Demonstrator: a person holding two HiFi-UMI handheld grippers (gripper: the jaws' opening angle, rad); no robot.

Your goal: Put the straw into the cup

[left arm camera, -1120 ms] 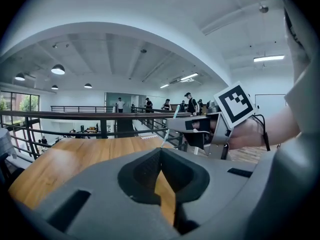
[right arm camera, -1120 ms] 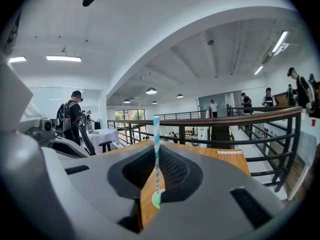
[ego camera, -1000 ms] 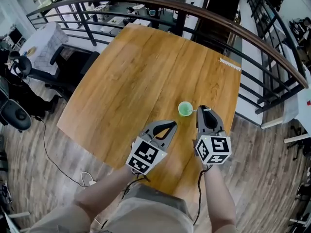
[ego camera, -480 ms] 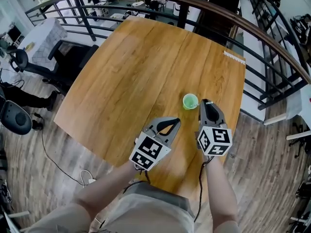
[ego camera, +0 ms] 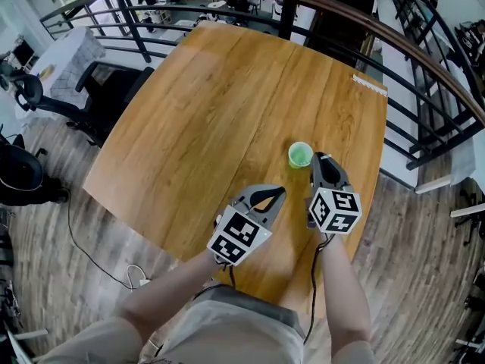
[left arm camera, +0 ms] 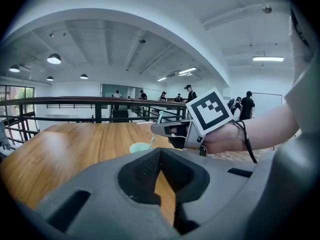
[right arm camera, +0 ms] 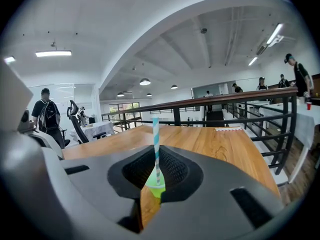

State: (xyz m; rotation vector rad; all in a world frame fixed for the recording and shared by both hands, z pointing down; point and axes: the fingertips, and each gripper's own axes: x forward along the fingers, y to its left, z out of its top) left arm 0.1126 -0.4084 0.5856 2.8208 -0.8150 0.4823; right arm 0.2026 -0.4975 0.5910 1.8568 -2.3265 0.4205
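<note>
A small green cup (ego camera: 300, 155) stands on the wooden table (ego camera: 227, 105), near its right front edge. My right gripper (ego camera: 320, 160) is just right of the cup, shut on a blue-and-white striped straw (right arm camera: 155, 134) that stands upright between its jaws. Through them the cup (right arm camera: 154, 186) shows low and close behind the straw. My left gripper (ego camera: 277, 192) hovers to the front left of the cup, shut and holding nothing. In the left gripper view, the right gripper (left arm camera: 156, 129) holds the straw (left arm camera: 155, 128) beside the cup (left arm camera: 139, 147).
A striped strip like another straw (ego camera: 370, 84) lies at the table's far right corner. A dark railing (ego camera: 424, 59) curves round the table's back and right sides. An office chair (ego camera: 114, 101) stands at the left. People stand in the distance.
My right gripper with the straw has edged a little closer to the cup. The left gripper has kept its place beside it.
</note>
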